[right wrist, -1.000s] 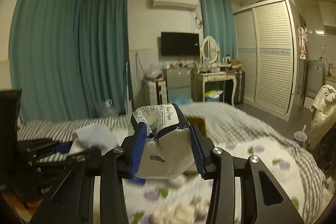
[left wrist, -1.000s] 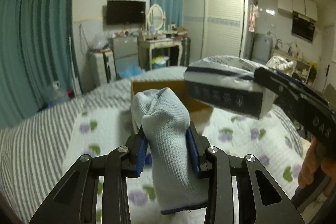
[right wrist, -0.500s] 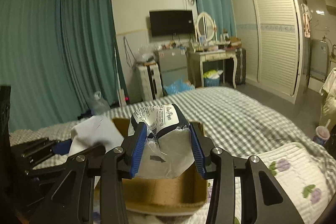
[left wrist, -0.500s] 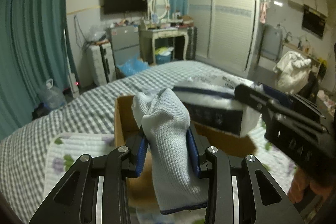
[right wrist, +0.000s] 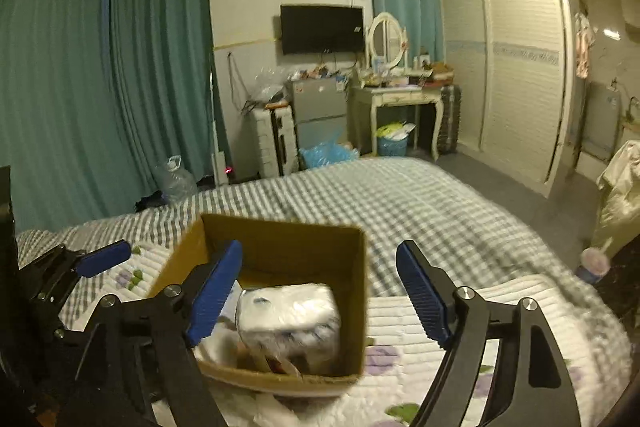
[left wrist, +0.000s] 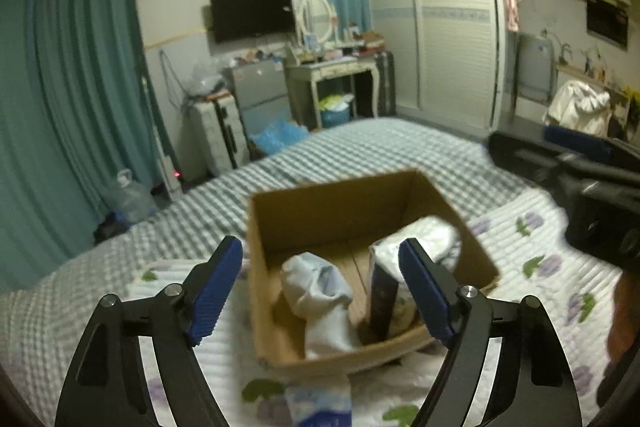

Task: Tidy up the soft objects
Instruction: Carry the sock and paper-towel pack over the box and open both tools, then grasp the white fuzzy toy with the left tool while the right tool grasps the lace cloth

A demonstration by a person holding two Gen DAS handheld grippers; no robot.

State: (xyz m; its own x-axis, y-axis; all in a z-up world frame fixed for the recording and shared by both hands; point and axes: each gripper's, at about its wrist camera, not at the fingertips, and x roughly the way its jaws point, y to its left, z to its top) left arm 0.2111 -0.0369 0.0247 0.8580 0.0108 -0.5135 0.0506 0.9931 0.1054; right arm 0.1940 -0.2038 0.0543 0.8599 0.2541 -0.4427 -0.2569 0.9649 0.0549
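2 soft things lie inside the cardboard box (left wrist: pixel 372 195): sock (left wrist: pixel 320 291), tissue pack (right wrist: pixel 288 315). My left gripper (left wrist: pixel 320 283) and right gripper (right wrist: pixel 320 291), jaws just spread wide, hold nothing. Both look light, squashy; I'd pinch mid-body.

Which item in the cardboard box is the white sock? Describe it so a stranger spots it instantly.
On the bed sits an open cardboard box. The white sock lies crumpled in its left half, a soft knit, unlike the glossy plastic-wrapped tissue pack beside it.
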